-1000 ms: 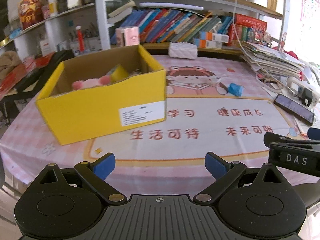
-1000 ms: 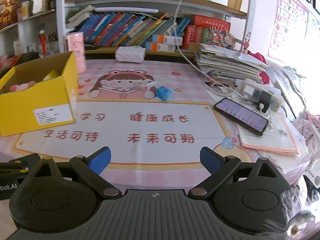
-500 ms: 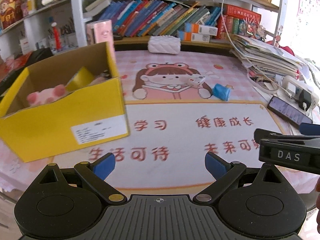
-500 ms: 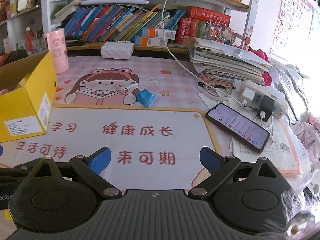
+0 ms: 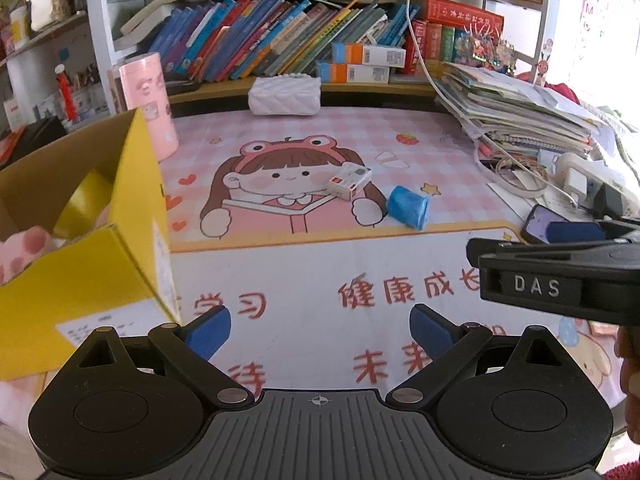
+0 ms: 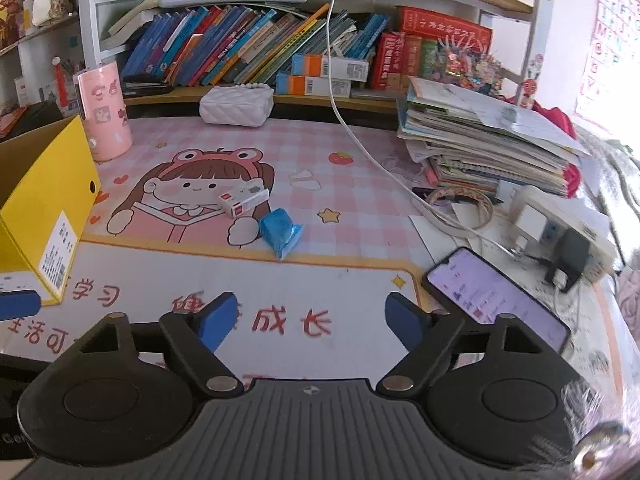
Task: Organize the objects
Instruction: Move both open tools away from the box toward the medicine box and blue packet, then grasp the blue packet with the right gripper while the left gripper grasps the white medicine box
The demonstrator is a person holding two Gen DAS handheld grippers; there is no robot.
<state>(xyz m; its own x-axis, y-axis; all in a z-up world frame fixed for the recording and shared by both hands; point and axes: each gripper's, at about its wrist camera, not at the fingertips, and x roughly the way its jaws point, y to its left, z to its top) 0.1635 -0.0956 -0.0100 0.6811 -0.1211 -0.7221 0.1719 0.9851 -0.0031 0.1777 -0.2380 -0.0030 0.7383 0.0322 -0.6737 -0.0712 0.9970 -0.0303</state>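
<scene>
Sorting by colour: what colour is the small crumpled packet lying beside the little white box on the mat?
Blue; the small crumpled packet shows best in the right wrist view.

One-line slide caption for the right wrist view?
Right gripper, empty, jaws closing, faces blue packet and small box on pink mat.

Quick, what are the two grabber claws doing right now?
Left gripper: open, holding nothing.
Right gripper: open but closing, nothing between its jaws.

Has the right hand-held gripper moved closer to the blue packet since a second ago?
Yes. In the right wrist view the blue packet on the desk mat now sits nearer the right hand-held gripper, whose empty jaws are closing.
</scene>
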